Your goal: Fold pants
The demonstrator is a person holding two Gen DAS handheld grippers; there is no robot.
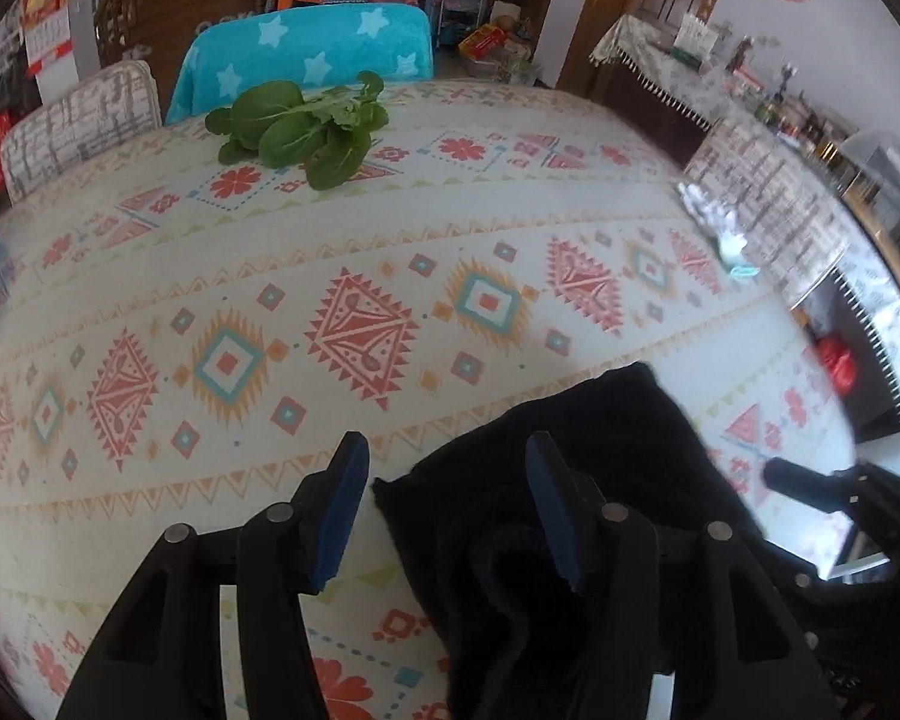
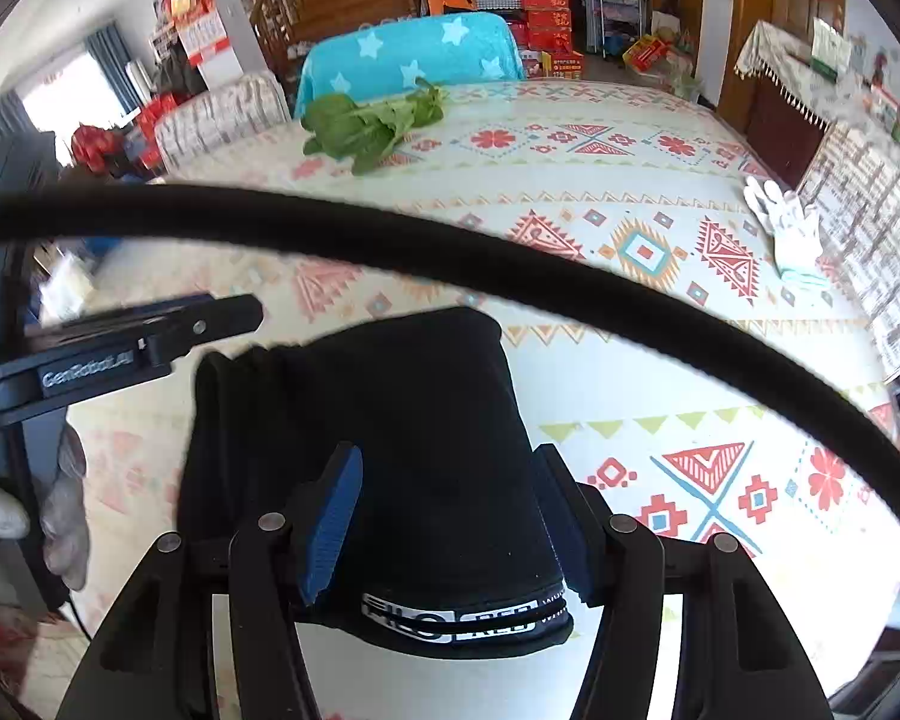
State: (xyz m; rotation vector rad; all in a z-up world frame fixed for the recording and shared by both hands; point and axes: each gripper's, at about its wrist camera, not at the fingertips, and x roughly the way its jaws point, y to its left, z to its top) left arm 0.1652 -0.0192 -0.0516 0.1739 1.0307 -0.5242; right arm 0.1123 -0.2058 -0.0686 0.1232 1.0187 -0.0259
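The black pants [image 2: 390,432] lie folded into a compact bundle on the patterned tablecloth [image 2: 660,360], with a white-lettered waistband [image 2: 468,621] at the near edge. My right gripper [image 2: 444,516] is open, its blue-padded jaws above the bundle, one on each side. My left gripper [image 1: 444,510] is open; its right finger [image 1: 552,510] is over the pants [image 1: 570,480], its left finger over bare cloth. The left gripper also shows in the right wrist view [image 2: 210,324], beside the bundle's left edge. The right gripper's tip shows in the left wrist view [image 1: 810,483].
A bunch of green leafy vegetables [image 1: 300,126] lies at the table's far side. White gloves [image 2: 786,228] lie near the right edge. Chairs with a blue star cover [image 1: 312,54] stand behind the table. A black cable [image 2: 510,264] crosses the right wrist view.
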